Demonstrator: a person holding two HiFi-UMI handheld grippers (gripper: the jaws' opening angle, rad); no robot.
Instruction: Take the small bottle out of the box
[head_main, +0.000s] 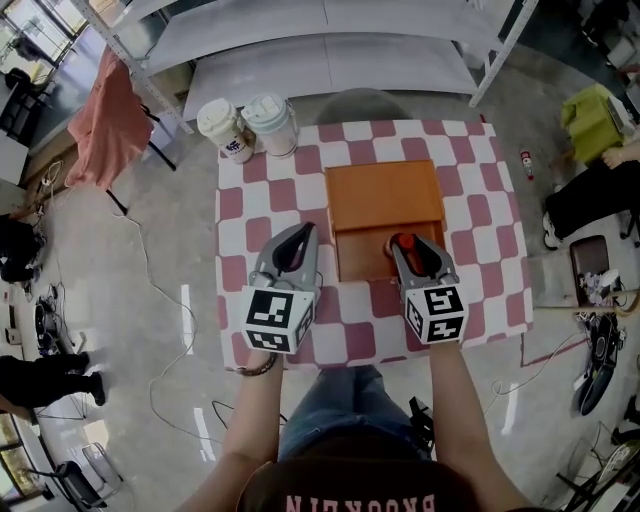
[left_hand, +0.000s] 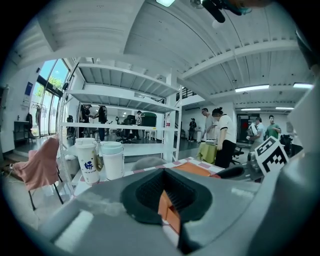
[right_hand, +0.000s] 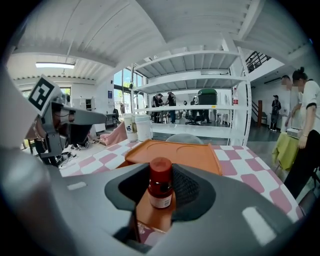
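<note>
- Right gripper view: the right gripper (head_main: 412, 252) has its jaws pinching the small bottle (right_hand: 161, 184), upright over the near end of the orange box (head_main: 385, 200).
- Left gripper (head_main: 298, 236) — jaws pressed together, empty, beside the box.
- Two lidded cups (head_main: 248, 126) stand at the far edge of the checked table (head_main: 480, 250); white shelving (head_main: 320, 40) lies beyond.

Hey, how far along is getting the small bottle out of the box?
Done: the right tool is around the small bottle. In hand: its grip on the bottle's sides. Left: lifting it clear of the orange box, where it stands now.
</note>
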